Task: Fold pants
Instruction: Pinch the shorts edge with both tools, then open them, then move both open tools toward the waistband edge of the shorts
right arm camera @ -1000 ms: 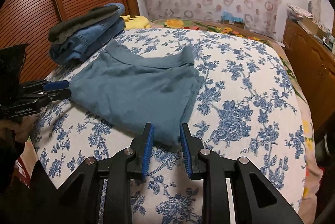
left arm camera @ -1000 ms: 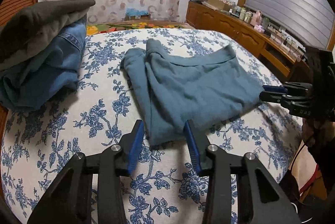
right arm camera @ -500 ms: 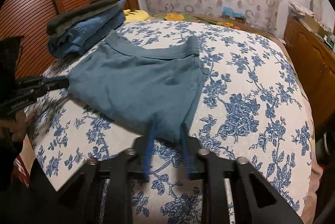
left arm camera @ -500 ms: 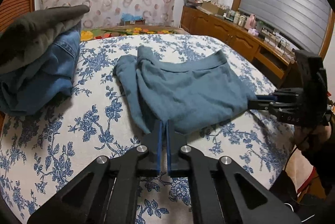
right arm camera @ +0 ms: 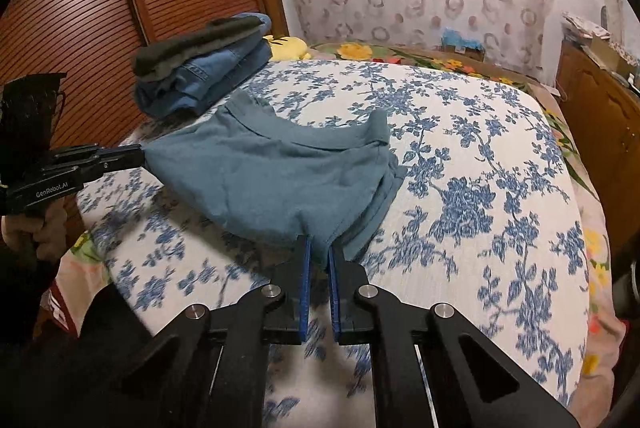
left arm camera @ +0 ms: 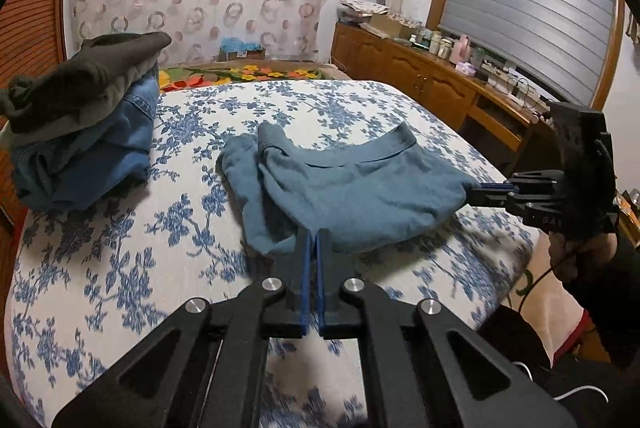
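One pair of blue-grey pants (left arm camera: 352,188) lies on the bed (left arm camera: 132,260), which has a white cover printed with blue flowers. Two tongs hold the pants at the near edge, one at each near corner, and the cloth is pulled up off the bed between them.

The left tongs (left arm camera: 313,234) are clenched on the near corner, with the fabric bunched at their tips. The right tongs (right arm camera: 319,248) are clamped on the other near corner with a fold of cloth between their blue pads (right arm camera: 306,268). Seen from the right wrist camera, the left tongs reach in from the left edge, and the side of their body carries the white writing "GenRobot.AI". In the left wrist view the right tongs come in from the right edge, with a hand (left arm camera: 576,252) beneath them.

Beyond the left tongs and to their left sits one stack of folded clothes (left arm camera: 80,132): a dark grey garment on top of blue denim. A wooden cabinet (left arm camera: 432,84) stands far off to the right, with small bottles on top.
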Motion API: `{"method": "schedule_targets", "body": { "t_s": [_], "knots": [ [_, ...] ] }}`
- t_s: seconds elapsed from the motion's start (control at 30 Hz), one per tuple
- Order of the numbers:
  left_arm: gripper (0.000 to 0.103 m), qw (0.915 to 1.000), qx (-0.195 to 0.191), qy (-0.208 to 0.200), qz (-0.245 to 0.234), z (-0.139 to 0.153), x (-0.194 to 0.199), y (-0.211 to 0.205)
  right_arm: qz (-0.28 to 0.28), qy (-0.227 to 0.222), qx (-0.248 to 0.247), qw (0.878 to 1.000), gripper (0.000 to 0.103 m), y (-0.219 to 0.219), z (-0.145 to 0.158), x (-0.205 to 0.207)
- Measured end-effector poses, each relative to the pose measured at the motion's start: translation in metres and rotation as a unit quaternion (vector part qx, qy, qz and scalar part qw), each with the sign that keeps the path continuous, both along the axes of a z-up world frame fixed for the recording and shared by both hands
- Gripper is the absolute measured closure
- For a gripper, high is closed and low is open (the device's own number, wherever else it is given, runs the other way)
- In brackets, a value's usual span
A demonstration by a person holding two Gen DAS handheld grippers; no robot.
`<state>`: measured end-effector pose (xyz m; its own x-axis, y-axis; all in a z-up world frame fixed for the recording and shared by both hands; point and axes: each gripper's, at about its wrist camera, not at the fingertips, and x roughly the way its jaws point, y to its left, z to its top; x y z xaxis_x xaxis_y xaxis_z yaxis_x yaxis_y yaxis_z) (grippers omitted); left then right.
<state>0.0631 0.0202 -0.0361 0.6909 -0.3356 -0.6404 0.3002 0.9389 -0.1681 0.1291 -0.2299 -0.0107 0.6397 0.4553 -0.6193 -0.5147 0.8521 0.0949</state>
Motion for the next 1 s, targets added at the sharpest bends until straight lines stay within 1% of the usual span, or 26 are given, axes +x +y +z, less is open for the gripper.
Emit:
{"method": "schedule_targets", "body": {
  "t_s": [0.23, 0.33, 0.43, 0.63, 0.67, 0.7, 0.77, 0.8, 0.97, 1.0],
  "knots": [
    [0.100, 1.0000, -0.002, 0.001, 0.002, 0.003, -0.023, 0.003, 0.005, 0.001, 0.006, 1.000, 0.095, -0.003, 0.003, -0.022],
    [0.100, 1.0000, 0.004, 0.006, -0.002, 0.000, -0.027, 0.001, 0.002, -0.006, 0.006, 1.000, 0.096, -0.005, 0.007, -0.027],
    [0.100, 0.9999, 0.004, 0.011, 0.001, -0.004, -0.026, 0.001, -0.006, -0.009, 0.002, 1.000, 0.097, -0.010, 0.008, -0.028],
    [0.099, 0.9996, -0.002, 0.009, 0.026, -0.006, -0.014, 0.007, -0.018, -0.006, 0.003, 1.000, 0.096, -0.012, 0.005, -0.027],
    [0.091, 0.9995, -0.001, 0.012, 0.029, -0.007, -0.010, 0.008, -0.019, -0.008, 0.004, 1.000, 0.096, -0.011, 0.005, -0.027],
    [0.086, 0.9995, -0.001, 0.014, 0.029, -0.007, -0.005, 0.008, -0.019, -0.010, 0.005, 1.000, 0.096, -0.010, 0.005, -0.026],
    [0.061, 0.9995, 0.001, 0.013, 0.028, -0.007, 0.003, 0.009, -0.023, -0.014, 0.013, 1.000, 0.096, -0.009, 0.006, -0.023],
    [0.056, 0.9996, 0.003, 0.011, 0.027, -0.006, 0.007, 0.008, -0.024, -0.016, 0.016, 0.999, 0.096, -0.008, 0.006, -0.021],
    [0.054, 0.9997, 0.011, 0.012, 0.017, -0.005, 0.029, 0.003, -0.036, -0.018, 0.026, 0.999, 0.096, -0.005, 0.005, -0.004],
    [0.054, 0.9997, 0.014, 0.011, 0.018, -0.005, 0.033, 0.002, -0.039, -0.016, 0.026, 0.999, 0.093, -0.004, 0.004, 0.000]
  ]
}}
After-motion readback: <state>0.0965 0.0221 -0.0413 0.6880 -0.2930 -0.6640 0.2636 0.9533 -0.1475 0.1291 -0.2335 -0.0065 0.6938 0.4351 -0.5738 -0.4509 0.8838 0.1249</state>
